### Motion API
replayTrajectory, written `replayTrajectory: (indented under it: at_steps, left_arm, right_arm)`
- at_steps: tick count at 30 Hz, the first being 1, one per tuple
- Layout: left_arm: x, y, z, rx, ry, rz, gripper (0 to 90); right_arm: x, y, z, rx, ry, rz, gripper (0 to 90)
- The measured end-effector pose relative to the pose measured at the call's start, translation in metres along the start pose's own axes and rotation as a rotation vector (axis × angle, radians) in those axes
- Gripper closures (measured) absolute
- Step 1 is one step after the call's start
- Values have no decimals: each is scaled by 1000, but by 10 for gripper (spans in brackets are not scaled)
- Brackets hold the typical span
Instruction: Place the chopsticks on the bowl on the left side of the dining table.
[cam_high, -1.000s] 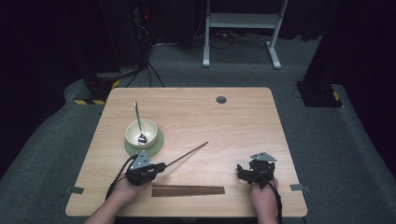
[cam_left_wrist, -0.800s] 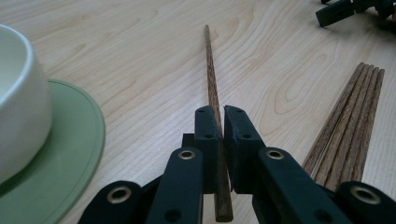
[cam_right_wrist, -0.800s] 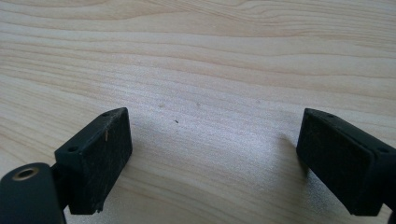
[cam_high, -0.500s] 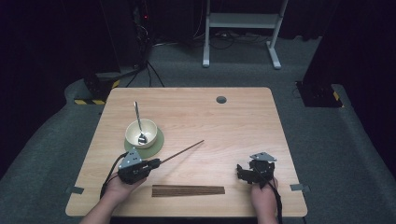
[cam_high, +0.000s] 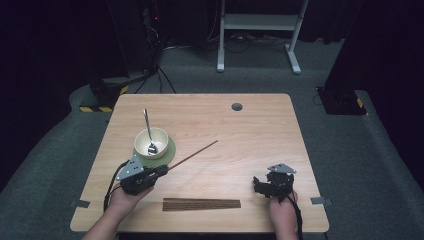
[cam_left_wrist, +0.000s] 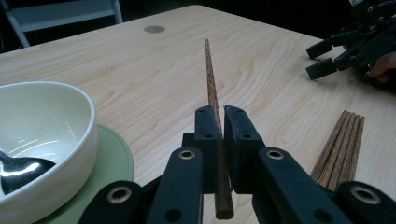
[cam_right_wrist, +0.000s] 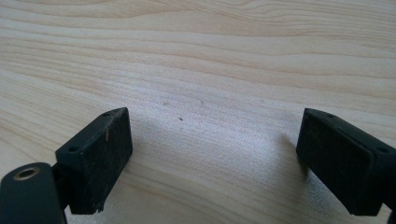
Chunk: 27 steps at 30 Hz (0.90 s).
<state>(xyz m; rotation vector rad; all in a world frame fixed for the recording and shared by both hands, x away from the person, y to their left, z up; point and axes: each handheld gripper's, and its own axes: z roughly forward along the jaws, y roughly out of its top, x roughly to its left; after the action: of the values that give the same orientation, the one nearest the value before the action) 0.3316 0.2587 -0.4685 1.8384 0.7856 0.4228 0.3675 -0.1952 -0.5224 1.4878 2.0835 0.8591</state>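
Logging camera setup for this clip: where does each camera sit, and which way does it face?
High view: above the near edge, facing forward and down on the table; both forearms, left gripper, right gripper.
Left gripper view: on that gripper, looking along the chopstick clamped in its fingers; bowl alongside.
Right gripper view: low, facing bare tabletop between open fingers.
Shared by high and left views: the chopstick bundle.

I work in a dark recording studio or lab: my wooden table (cam_high: 250, 135) stands alone on grey carpet (cam_high: 350, 150), black curtains all around. Behind it I see a white metal stand (cam_high: 257, 30), loose cables (cam_high: 160, 80) and yellow-black hazard tape (cam_high: 100, 108) on the floor.
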Motion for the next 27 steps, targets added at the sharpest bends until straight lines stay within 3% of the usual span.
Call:
replayTrajectory:
  at_steps: [6, 10, 20, 21, 24, 25, 26, 27]
  left_arm:
    - [8, 0, -10, -29, 31, -17, 839]
    - [21, 1, -20, -55, 65, -19, 839]
    - [39, -2, -31, -66, 129, -61, 839]
    - [43, -2, -33, -55, 132, -37, 839]
    - [49, -5, -36, -68, 151, -65, 839]
    - [50, -5, -38, -51, 163, -60, 839]
    - [48, -6, -35, -102, 159, -121, 839]
    - [48, -6, -35, -102, 159, -121, 839]
  right_arm:
    - [0, 1, 1, 2, 7, -11, 100]
    - [0, 1, 1, -3, 5, -10, 100]
    - [0, 1, 2, -6, 3, -10, 101]
    - [0, 0, 3, -22, -3, -7, 101]
    - [0, 0, 3, -20, -3, -8, 101]
    - [0, 0, 3, -20, -3, -8, 101]
    - [0, 0, 3, -20, -3, -7, 101]
    - [0, 0, 3, -20, -3, -7, 101]
